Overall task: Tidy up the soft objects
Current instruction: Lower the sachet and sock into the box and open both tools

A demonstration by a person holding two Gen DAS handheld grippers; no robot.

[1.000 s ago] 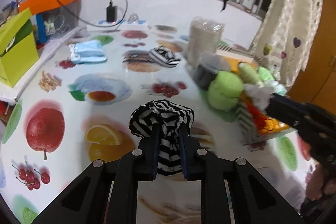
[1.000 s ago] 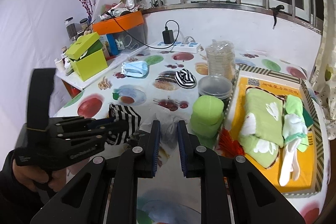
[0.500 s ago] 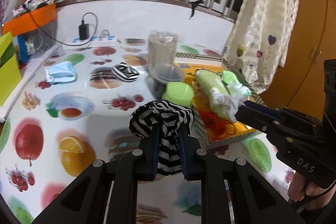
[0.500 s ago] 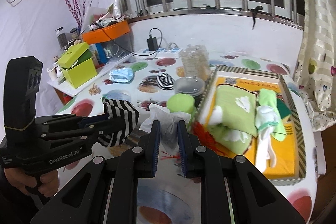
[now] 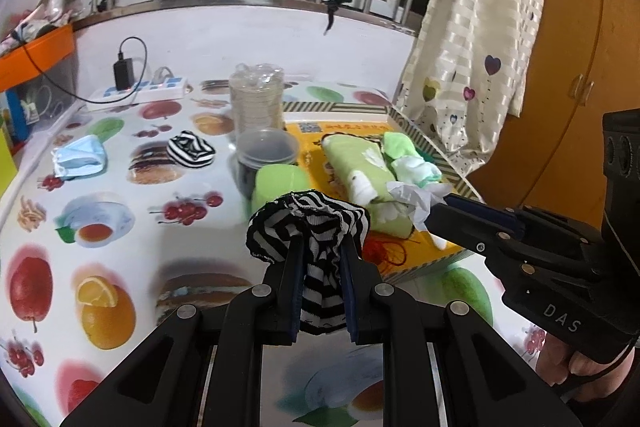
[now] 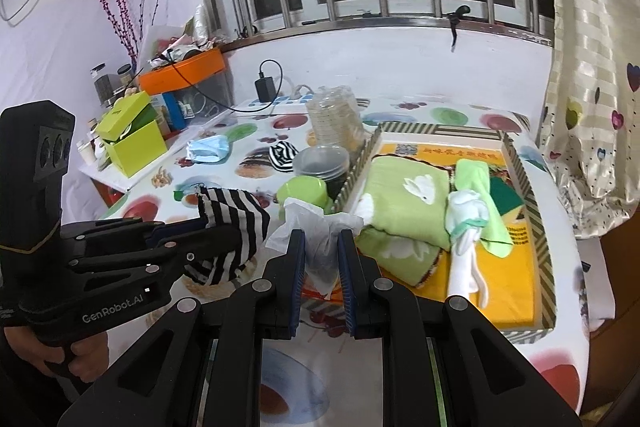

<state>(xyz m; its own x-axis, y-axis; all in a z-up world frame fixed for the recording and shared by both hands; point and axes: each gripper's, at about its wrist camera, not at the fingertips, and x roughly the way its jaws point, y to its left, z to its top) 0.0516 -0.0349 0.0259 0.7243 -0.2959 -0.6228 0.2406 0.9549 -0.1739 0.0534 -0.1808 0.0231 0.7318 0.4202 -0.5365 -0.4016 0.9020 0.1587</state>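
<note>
Left claw: pinching the striped cloth between both pads; the cloth bunches above the fingertips and hangs down between them, clear of the surface.
Left claw, seen from the right wrist: it enters from the left edge, gripped by a hand at the lower left, with the striped cloth draped off its tip.
Right claw: pinching a crumpled white tissue, which fans out above the pads and trails down between them.
Right claw, seen from the left wrist: it reaches in from the right, the tissue at its tip, over the near corner of the tray.
Tray: yellow-floored box with a striped rim, on the right part of the surface. It holds a folded green towel, a light green cloth and a white sock-like piece, the last two lying just beside the towel.
Second striped item: a small rolled bundle resting on the surface, well apart from both claws.
Face mask: blue, lying on the surface near the far left.
Containers: a stack of clear lidded tubs, a grey-lidded tub and a green lidded pot stand in a row just beside the tray's left wall.
Surface: white covering printed with fruit and food pictures.
Power strip: at the back wall, charger plugged in.
</note>
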